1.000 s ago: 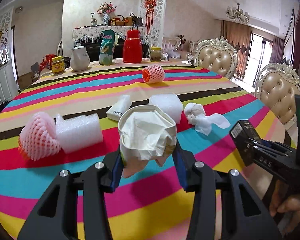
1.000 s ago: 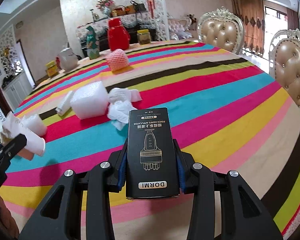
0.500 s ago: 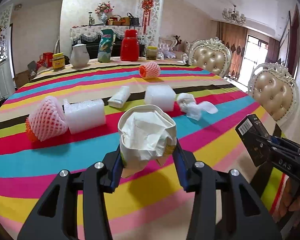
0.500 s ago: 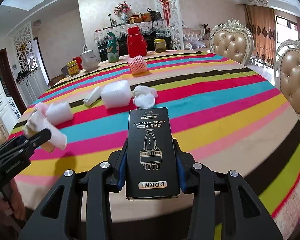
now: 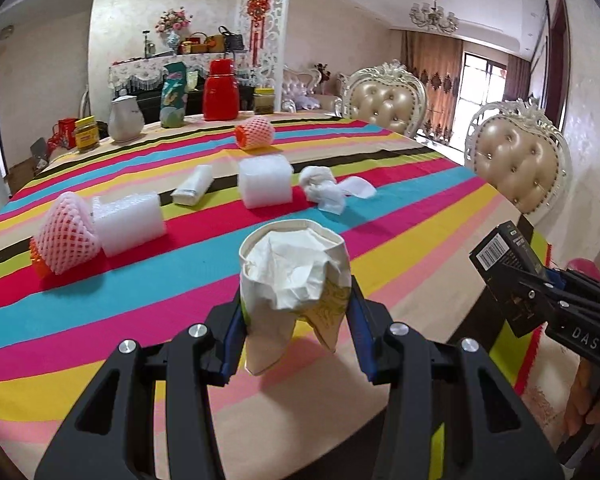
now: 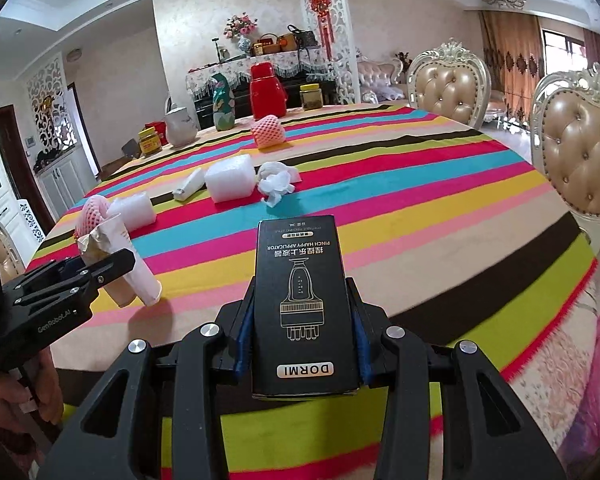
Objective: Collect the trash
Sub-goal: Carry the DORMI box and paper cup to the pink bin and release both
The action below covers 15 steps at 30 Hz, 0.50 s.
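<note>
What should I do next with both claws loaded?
Probably keep both grips shut and carry the load off the table to wherever trash goes; no bin shows in either view. The left claw holds a crumpled paper cup, the right claw a black box, so neither can pick up more.

Both grippers have been drawn back from the striped table [image 5: 412,216] toward its near edge. The crumpled paper cup [image 5: 296,280] and the black DORMI box [image 6: 306,300] are now carried over that edge, farther from the remaining litter.
</note>
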Tool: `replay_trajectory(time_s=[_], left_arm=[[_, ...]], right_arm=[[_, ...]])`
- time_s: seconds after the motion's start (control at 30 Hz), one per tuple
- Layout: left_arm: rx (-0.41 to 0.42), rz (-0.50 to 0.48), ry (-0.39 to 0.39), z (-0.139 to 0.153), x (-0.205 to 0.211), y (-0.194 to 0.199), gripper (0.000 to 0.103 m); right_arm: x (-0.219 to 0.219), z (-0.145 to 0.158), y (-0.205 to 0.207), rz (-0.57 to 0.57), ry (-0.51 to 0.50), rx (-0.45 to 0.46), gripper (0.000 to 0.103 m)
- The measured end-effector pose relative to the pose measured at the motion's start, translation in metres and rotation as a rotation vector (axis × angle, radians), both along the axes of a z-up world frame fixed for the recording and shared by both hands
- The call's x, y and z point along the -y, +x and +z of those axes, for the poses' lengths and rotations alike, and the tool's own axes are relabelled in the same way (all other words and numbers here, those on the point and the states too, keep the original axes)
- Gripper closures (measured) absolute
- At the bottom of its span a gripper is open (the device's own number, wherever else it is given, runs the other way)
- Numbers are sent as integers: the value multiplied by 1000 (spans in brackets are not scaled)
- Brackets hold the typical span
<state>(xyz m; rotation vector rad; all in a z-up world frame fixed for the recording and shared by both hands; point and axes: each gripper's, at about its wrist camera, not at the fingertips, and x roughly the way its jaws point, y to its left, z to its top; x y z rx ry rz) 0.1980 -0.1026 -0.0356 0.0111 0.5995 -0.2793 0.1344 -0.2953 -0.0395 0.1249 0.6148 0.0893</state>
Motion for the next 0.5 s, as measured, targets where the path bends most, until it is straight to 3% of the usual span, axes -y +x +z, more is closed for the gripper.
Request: replay_trajectory(time_s=[0.5], left_arm=[[48,-166,23,16,67,-20,59]], right_arm=[[49,1,-49,-95,18,54,64]])
